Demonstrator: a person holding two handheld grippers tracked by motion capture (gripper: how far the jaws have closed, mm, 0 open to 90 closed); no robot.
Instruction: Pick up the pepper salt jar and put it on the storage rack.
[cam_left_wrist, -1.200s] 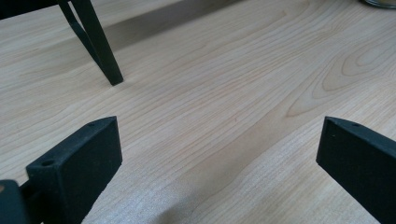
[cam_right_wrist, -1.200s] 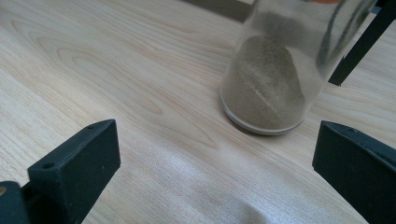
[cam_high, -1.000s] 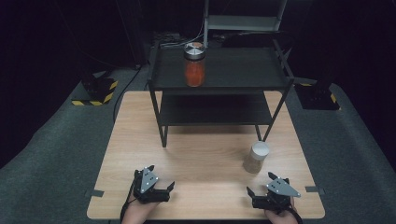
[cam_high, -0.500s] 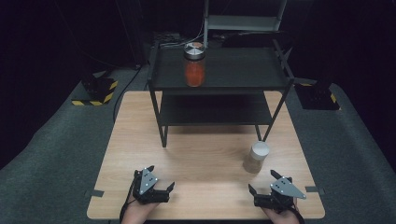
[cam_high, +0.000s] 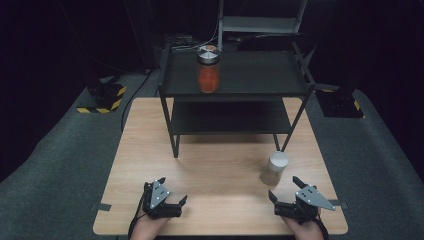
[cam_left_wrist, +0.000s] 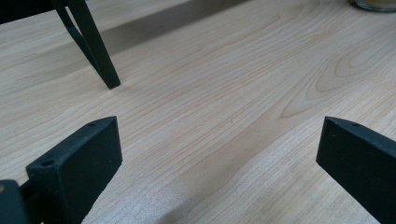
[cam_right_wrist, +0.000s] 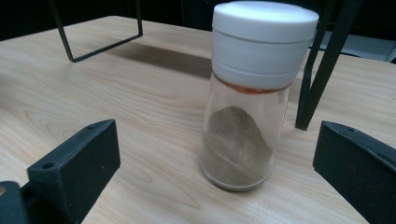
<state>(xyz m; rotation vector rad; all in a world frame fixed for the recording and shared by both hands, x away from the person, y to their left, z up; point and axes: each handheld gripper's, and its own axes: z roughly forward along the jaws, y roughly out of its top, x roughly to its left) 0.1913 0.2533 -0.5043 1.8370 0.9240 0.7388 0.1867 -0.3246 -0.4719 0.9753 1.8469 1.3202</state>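
Left gripper (cam_high: 170, 197): low over the near left part of the wooden table (cam_high: 220, 165), jaws spread wide, nothing between them; bare wood ahead in the left gripper view, with one black leg of the shelf rack (cam_left_wrist: 95, 46) at upper left.

Right gripper (cam_high: 286, 192): near right corner of the table, jaws spread wide, nothing held. Aimed at the spice jar (cam_right_wrist: 250, 100), which stands upright on the wood just ahead of the jaws, apart from both, lined up roughly between them in the right gripper view.

Spice jar (cam_high: 274, 168): clear glass, white screw cap on, partly filled with grey-brown powder heaped to one side. Position: right side of the table, just in front of the rack's near right leg, not touching it.

Shelf rack (cam_high: 235, 87): black, two tiers, standing on the far half of the table.

Orange jar (cam_high: 208, 70): metal lid, upright on the top tier, left of centre, well apart from both grippers.
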